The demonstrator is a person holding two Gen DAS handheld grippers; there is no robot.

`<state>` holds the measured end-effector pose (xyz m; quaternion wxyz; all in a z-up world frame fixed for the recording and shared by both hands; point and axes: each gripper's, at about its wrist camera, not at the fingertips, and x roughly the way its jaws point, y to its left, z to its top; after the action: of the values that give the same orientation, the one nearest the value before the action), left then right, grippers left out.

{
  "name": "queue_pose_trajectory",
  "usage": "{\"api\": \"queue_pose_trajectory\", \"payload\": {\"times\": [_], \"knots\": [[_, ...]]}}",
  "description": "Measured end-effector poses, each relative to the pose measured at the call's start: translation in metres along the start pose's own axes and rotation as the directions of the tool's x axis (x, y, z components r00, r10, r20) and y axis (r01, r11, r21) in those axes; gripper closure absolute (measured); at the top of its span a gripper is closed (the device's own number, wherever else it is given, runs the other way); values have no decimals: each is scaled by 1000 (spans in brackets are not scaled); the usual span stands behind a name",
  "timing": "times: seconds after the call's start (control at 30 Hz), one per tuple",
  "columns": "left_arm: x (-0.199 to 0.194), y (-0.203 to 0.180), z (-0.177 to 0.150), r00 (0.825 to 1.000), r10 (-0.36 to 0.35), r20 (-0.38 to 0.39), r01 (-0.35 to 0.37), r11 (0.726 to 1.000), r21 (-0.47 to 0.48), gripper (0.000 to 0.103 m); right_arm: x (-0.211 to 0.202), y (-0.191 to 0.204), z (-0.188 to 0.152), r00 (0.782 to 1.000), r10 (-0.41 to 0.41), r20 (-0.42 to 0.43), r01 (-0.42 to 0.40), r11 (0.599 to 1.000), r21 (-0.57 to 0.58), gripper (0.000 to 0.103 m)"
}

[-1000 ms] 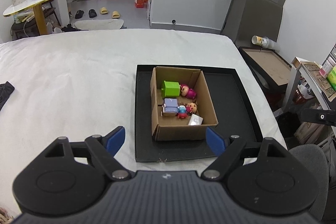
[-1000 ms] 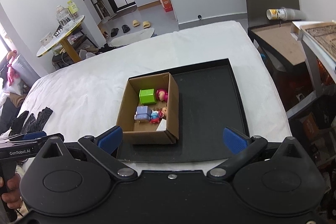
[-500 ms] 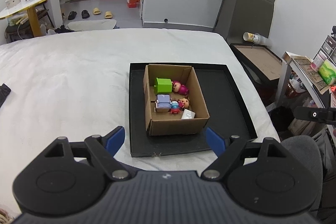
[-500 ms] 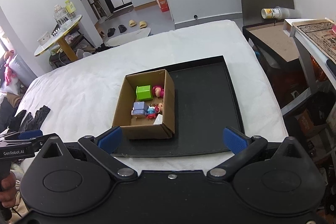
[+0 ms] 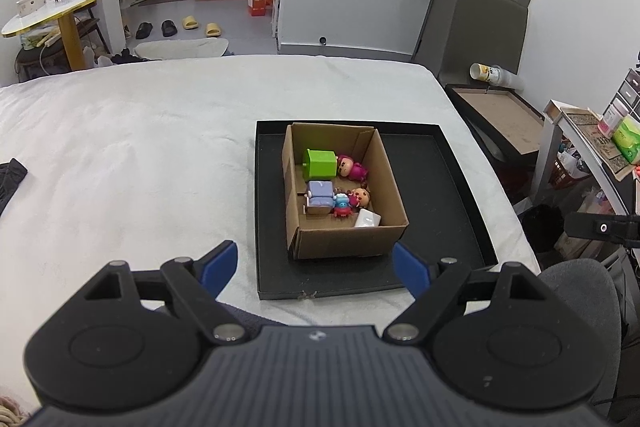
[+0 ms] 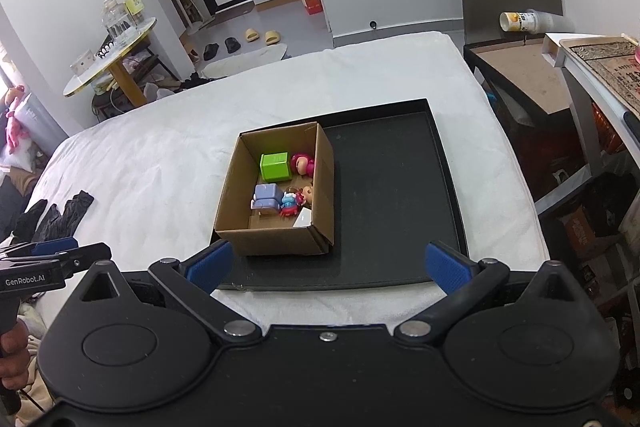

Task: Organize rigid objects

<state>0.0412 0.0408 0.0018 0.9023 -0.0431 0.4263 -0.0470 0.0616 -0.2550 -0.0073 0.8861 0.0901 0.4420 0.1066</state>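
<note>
Two grippers hover over the near edge of a white-covered bed, both pointing down at a black tray that lies on its right part. The left gripper has its blue-padded jaws spread wide with nothing between them; the right gripper likewise stands with jaws wide apart and empty.

A cardboard box sits inside the tray, against its left side, leaving the right half of the tray bare. In the box, a green cube lies at the far end with a pink figurine touching its right side. Nearer, a lavender block sits beside a small blue-and-red figure and a brown-headed doll. A white object rests in the near right corner.

In the right wrist view, the person's hand grips the left gripper's handle at the left edge, and dark cloths lie on the bed's left part.
</note>
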Motion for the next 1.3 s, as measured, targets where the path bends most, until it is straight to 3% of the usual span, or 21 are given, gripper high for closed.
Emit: {"api": "queue_pose_trajectory", "payload": {"times": [1.3], "knots": [[-3, -2, -3, 1000, -6, -9, 6, 1000, 4, 19, -1, 7, -3, 1000, 1, 10, -1, 1000, -6, 0]]}}
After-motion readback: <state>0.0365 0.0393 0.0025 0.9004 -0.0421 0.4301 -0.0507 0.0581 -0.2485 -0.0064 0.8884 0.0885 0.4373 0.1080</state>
